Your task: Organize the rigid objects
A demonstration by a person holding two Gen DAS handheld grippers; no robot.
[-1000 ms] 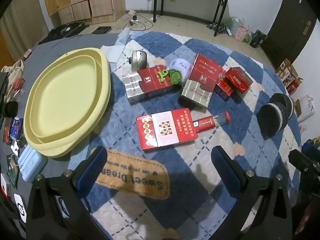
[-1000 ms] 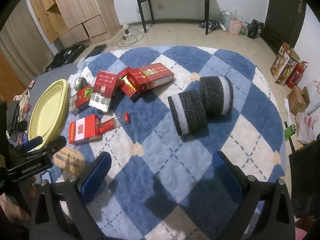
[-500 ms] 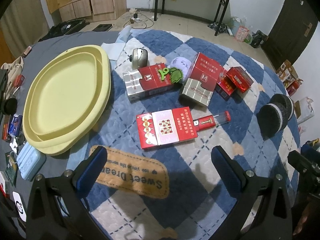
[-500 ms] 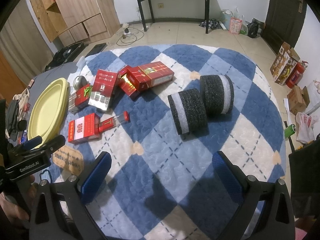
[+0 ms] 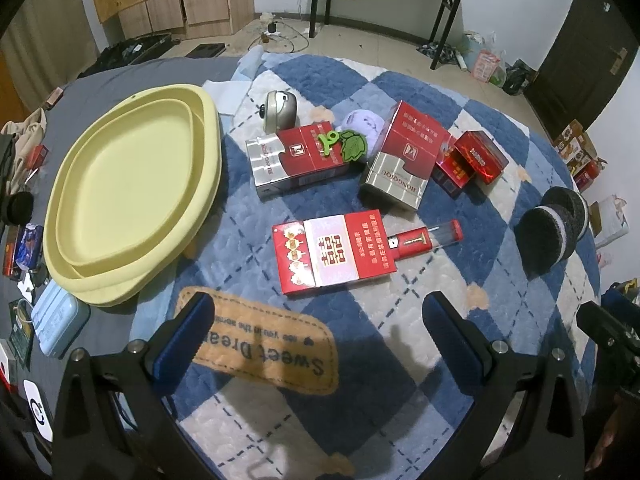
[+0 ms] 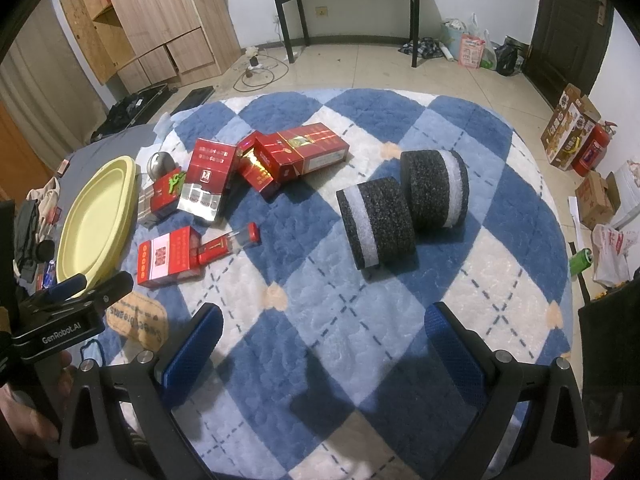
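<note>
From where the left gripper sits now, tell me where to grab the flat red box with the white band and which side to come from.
Take the flat red box across its two long edges, near the middle at the white band. It lies flat on the blanket, so come down from above with the open left gripper. Stay clear of its right end, where the red tube touches it.
</note>
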